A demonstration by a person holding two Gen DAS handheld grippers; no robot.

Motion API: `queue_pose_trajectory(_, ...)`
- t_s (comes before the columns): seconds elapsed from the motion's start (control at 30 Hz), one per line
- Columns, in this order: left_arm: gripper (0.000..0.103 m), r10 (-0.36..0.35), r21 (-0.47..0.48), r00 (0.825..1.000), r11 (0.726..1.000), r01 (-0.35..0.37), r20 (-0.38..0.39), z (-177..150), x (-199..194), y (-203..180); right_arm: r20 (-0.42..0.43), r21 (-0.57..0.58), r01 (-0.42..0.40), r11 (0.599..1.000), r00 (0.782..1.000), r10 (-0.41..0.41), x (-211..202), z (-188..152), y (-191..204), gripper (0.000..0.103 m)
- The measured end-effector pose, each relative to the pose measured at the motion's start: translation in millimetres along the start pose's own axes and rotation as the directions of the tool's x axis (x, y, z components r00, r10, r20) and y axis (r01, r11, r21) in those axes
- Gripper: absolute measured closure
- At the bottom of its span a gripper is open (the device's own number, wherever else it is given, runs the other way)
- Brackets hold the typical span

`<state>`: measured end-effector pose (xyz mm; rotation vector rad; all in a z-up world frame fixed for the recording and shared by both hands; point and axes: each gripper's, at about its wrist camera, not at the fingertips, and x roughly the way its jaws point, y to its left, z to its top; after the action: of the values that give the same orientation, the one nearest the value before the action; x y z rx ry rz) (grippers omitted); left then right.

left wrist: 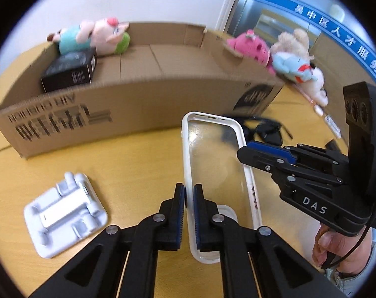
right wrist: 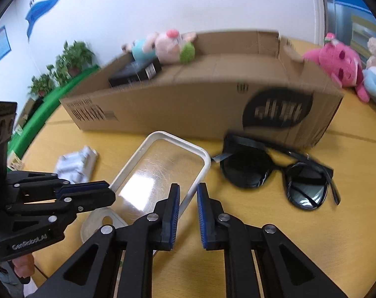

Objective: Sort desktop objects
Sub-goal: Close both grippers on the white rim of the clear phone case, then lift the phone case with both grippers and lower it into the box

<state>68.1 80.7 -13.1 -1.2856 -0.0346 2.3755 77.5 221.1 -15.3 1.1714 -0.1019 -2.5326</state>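
A clear phone case with a white rim (left wrist: 212, 164) is held over the yellow table. My left gripper (left wrist: 190, 213) is shut on its left rim near the bottom. My right gripper (right wrist: 188, 213) straddles the case's right rim (right wrist: 163, 166) with a small gap between its pads, so it is open; it also shows in the left wrist view (left wrist: 245, 151) at the case's right edge. Black sunglasses (right wrist: 274, 173) lie on the table right of the case. A white plastic tray insert (left wrist: 64, 211) lies to the left.
A long open cardboard box (left wrist: 138, 94) stands behind, holding a black box (left wrist: 71, 70) and a pink plush (left wrist: 98, 37). More plush toys (left wrist: 274, 52) sit past the box's right end. A clear tape roll (right wrist: 98, 223) lies under the case.
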Motion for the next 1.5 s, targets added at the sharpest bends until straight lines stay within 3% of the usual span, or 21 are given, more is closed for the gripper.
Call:
queue_pose_trajectory(0.27, 0.097, -0.024, 0.053, 0.993, 0.998, 0.018, 0.116, 38.9, -36.2, -16.7, 0.135, -0.021, 0.02, 1.0, 0.991, -0.017, -43.9, 40.4, 4.4, 0.09)
queue_pose_trajectory(0.53, 0.096, -0.045, 0.094, 0.978, 0.995, 0.026, 0.206, 84.0, -62.0, -25.0, 0.218, -0.052, 0.056, 0.997, 0.975, -0.043, -76.4, 89.8, 1.4, 0.09)
queue_pose_trajectory(0.77, 0.096, -0.049, 0.06, 0.971, 0.998, 0.035, 0.235, 122.9, -69.6, -12.6, 0.26, -0.095, 0.069, 0.993, 0.965, -0.043, -79.5, 144.4, 8.2, 0.09)
queue_pose_trajectory(1.2, 0.096, -0.023, 0.03, 0.975, 0.999, 0.017, 0.222, 219.2, -38.4, 10.6, 0.21, -0.148, 0.052, 0.988, 0.977, -0.02, -29.1, 252.1, -27.0, 0.09)
queue_pose_trajectory(1.5, 0.095, -0.016, -0.029, 0.996, 0.999, 0.018, 0.084, 281.3, 51.5, 29.6, 0.065, -0.11, 0.034, 0.993, 0.998, -0.027, 59.1, 300.8, -88.8, 0.09)
